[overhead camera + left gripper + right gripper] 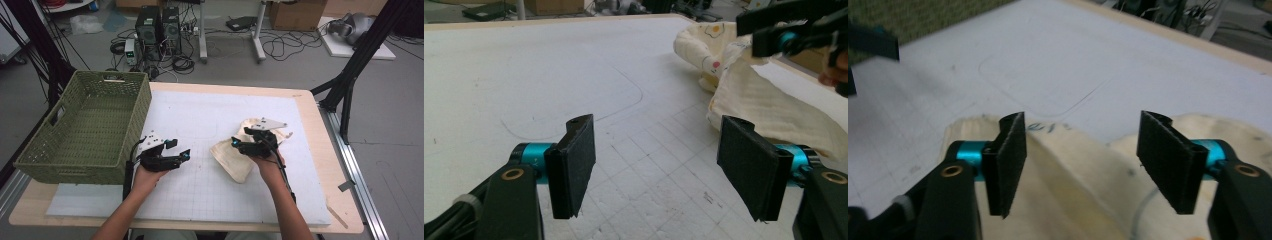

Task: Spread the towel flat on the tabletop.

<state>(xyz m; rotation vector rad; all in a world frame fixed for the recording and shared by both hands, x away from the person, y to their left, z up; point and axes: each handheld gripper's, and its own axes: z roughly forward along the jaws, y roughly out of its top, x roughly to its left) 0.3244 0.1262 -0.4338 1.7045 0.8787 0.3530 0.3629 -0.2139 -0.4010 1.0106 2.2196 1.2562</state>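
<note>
Green wicker forms the basket (pixel 90 125) at the far left of the table (pixel 305 107), standing on the left edge of a white gridded mat (pixel 210 120). Just right of the basket, near the person, the left tongs (pixel 181 150) hover over bare mat with their jaws spread wide and nothing between them. Farther right lies a cream cloth (pixel 231 159), crumpled, with small printed marks, resting on the mat right of centre. The right tongs (pixel 235 144) sit directly above the cloth's middle, jaws parted about halfway; the pads (pixel 1008 155) stand clear of the fabric, which lies below and between them, so nothing is gripped.
</note>
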